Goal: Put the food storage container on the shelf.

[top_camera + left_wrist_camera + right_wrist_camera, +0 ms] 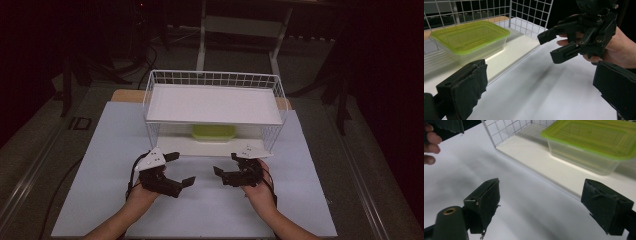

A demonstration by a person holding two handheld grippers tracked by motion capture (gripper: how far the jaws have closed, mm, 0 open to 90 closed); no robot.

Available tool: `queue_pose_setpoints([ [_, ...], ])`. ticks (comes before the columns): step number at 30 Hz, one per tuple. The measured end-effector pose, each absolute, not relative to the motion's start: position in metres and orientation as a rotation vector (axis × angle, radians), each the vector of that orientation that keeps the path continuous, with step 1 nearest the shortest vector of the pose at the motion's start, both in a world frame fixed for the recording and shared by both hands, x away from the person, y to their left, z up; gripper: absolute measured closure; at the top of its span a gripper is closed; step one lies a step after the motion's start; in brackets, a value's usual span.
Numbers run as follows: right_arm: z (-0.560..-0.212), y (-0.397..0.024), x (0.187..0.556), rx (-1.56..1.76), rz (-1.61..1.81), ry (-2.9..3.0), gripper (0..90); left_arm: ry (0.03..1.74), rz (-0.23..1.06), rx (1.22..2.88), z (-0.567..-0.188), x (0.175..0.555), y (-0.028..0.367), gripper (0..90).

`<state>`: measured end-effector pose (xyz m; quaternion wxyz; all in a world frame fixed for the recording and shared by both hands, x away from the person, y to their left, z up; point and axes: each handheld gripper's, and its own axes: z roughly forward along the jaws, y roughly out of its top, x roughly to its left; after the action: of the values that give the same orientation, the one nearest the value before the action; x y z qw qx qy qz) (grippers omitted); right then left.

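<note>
right gripper (pixel 231 166): jaws spread wide, nothing between them, hovering above white table (pixel 300 200)
left gripper (pixel 176 169): jaws wide apart, empty
green-lidded clear container (pixel 214 132): on lower shelf of white wire rack (pixel 215 80), apart from both grippers

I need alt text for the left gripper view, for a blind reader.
A clear container with a green lid sits on the lower shelf of a white wire rack. Opposite, over the white table, a hand holds the open right gripper.

You see a clear glossy plastic container (pixel 471 47) with a lime-green lid (pixel 594 137), a white coated-wire rack (pixel 212 80), and matt, frayed black pads (pixel 486 202).
</note>
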<state>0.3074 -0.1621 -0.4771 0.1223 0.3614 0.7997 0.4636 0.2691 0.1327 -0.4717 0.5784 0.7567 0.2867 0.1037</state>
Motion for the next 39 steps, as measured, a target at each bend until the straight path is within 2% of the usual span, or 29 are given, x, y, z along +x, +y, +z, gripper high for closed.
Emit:
queue_pose_setpoints([
  [24, -0.473, -0.206, 0.263, 0.994, 1.351, 2.335, 16.1, 0.674, 0.207, 1.793, -0.483, 0.236, 0.151, 0.0],
  [39, -0.487, -0.218, 0.259, 0.916, 1.408, 2.360, 15.9, 0.666, 0.206, 1.818, -0.500, 0.229, 0.150, 0.0],
])
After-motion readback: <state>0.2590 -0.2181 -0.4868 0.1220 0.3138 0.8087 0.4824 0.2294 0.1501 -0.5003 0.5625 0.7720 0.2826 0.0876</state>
